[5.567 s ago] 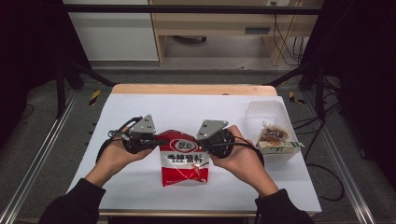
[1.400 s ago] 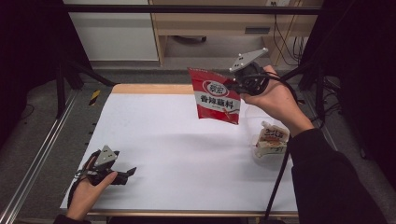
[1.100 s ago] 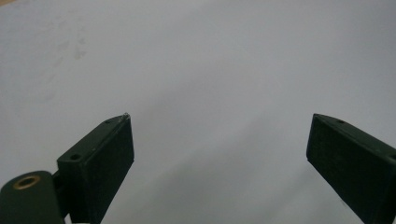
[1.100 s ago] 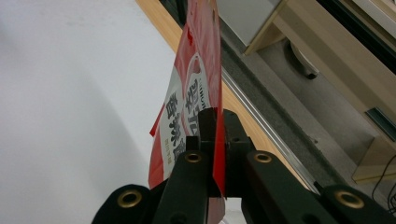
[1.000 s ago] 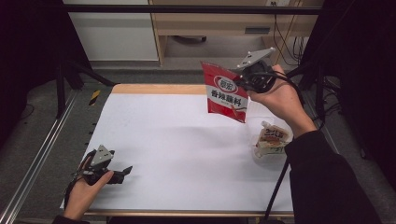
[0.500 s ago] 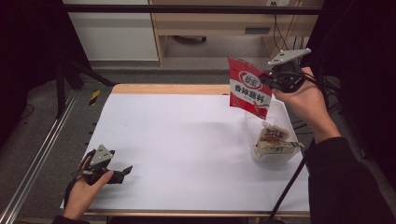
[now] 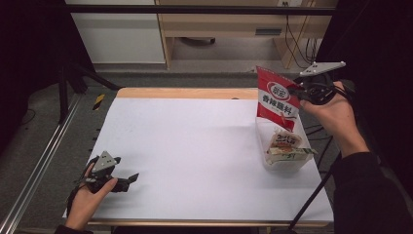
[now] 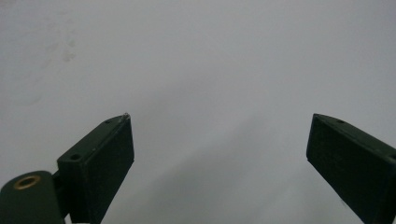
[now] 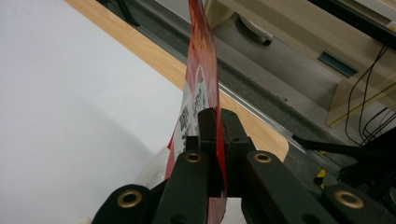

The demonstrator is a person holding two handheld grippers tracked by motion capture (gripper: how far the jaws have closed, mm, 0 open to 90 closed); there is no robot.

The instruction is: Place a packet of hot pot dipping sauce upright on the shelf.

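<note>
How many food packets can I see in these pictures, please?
2. One red seasoning packet hangs from the right tongs, above the clear plastic container. One packaged snack lies inside that container. More could be hidden under it.

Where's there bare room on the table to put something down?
The white table top is bare between the left gripper and the clear bin. The right edge is crowded: the right gripper holds the red packet above the bin.

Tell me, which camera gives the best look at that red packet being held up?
The high view: the red packet shows its whole printed face there, hanging from the right gripper above the clear container. The right gripper view catches it edge-on, a thin red strip pinched between the jaws. The left gripper view looks at the white table.
</note>
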